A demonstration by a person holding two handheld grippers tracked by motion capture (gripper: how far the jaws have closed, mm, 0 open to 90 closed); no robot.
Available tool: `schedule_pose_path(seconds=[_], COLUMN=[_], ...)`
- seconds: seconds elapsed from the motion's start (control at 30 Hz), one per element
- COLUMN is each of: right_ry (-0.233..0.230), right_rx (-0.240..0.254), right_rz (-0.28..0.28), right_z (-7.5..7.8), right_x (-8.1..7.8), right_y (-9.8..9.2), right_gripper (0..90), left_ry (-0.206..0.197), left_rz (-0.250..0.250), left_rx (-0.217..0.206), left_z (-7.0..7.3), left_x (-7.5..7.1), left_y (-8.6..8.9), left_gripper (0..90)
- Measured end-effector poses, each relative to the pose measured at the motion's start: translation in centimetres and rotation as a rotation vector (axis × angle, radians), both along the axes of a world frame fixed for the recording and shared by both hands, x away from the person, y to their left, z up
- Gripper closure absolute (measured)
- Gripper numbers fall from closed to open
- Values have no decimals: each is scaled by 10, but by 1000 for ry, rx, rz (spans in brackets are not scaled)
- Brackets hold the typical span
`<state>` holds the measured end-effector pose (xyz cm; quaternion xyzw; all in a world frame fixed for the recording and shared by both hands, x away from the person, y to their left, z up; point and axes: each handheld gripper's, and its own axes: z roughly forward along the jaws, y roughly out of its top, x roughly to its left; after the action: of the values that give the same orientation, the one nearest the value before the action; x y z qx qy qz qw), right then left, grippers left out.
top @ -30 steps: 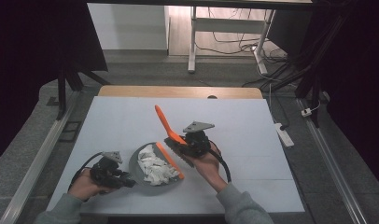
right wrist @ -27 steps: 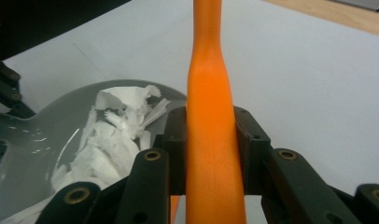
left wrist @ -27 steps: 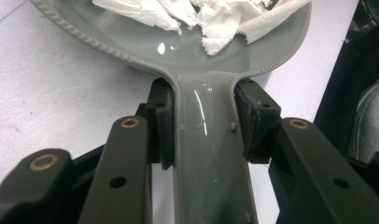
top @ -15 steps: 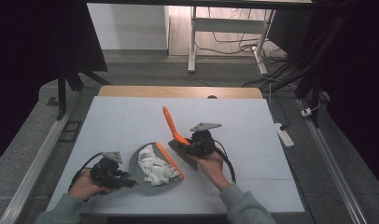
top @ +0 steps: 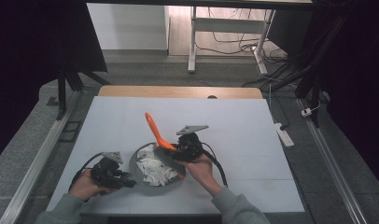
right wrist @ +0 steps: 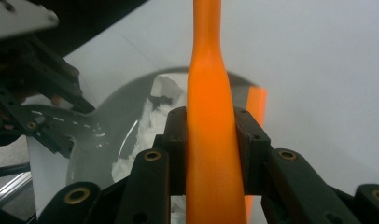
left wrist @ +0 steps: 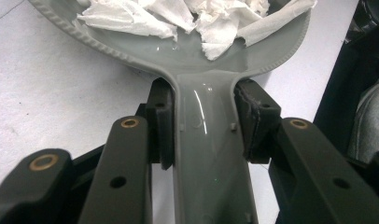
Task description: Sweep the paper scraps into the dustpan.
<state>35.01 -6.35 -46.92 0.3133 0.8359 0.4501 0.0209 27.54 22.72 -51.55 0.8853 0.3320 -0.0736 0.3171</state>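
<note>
While both fingers pinch handles, orange tool (top: pixel 156 132) perhaps hides dustpan (top: pixel 148 183) rim.

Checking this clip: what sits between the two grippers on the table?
In the high view, the grey dustpan full of crumpled white paper lies between the left gripper and the right gripper, with the orange brush over its right side.

A white-topped table (top: pixel 253 140) with a wooden far edge carries a grey dustpan (top: pixel 145 179) at about seven o'clock, apparently resting flat, with crumpled white paper (top: pixel 155 168) inside.
</note>
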Motion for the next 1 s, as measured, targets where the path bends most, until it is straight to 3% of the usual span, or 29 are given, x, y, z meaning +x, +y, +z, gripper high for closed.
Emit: schedule_pose_path(seconds=[0.13,0.37,0.43,0.47,0.5,0.53,0.57,0.67,0.77,1.0], right_ry=[-15,43,-10,-10,-40,-79,-79,-101,-94,-86], right_rx=[24,65,15,15,-23,-92,-92,-164,-196,-168], right_rz=[-41,-69,-96,-96,-118,-159,-159,-202,-210,-151], right_z=[8,10,10,10,9,4,4,-10,-20,-24], right_x=[7,19,22,22,23,28,28,37,40,23], right_y=[-14,-40,-45,-45,-45,-46,-46,-40,-29,6], right_gripper=[701,702,701,701,701,701,701,701,702,702], left_ry=[0,1,1,1,1,0,0,-2,-3,-4], left_rz=[-1,-1,0,0,-1,-2,-2,0,-1,2], left_rx=[1,2,1,2,3,3,3,4,7,5], left_z=[0,0,0,0,0,0,0,0,1,1], left_x=[0,0,0,0,0,0,0,-1,-2,-3], left_y=[0,0,0,0,0,0,0,-1,-3,-5], left_gripper=[611,611,611,611,611,611,611,611,611,611])
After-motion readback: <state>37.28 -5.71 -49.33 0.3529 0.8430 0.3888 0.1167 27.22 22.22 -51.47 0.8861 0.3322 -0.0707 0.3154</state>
